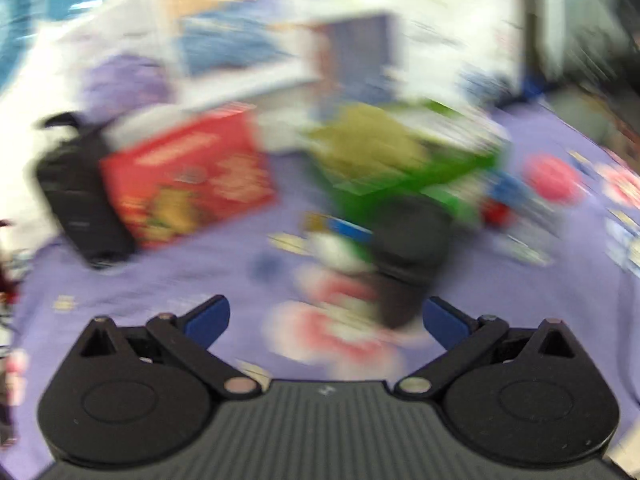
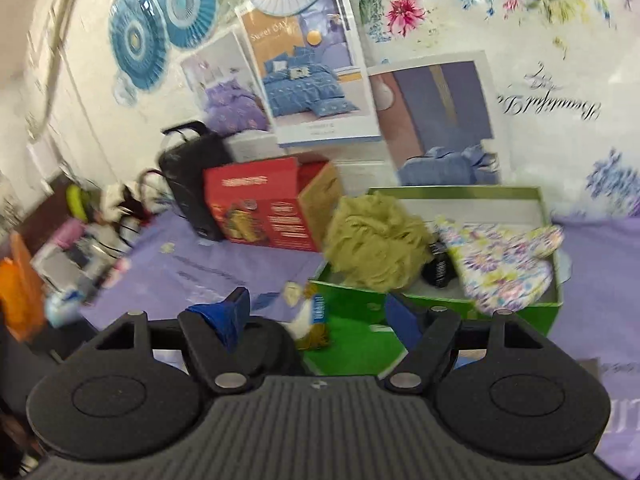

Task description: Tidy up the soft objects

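A green box (image 2: 448, 304) stands on the purple bedsheet; inside it lie an olive mesh bath pouf (image 2: 376, 240), a floral cloth (image 2: 504, 264) and a small black item (image 2: 438, 268). A small stuffed toy (image 2: 308, 312) lies in front of the box. My right gripper (image 2: 320, 312) is open and empty, hovering near the box's front. The left wrist view is blurred: my left gripper (image 1: 326, 316) is open and empty above the sheet, facing the green box (image 1: 408, 176), the pouf (image 1: 368, 140), and the right gripper's black body (image 1: 408, 248).
A red carton (image 2: 260, 204) and a black bag (image 2: 192, 176) stand left of the green box. Bedding packages (image 2: 312, 76) lean on the wall behind. Clutter (image 2: 76, 248) sits at the left edge of the bed.
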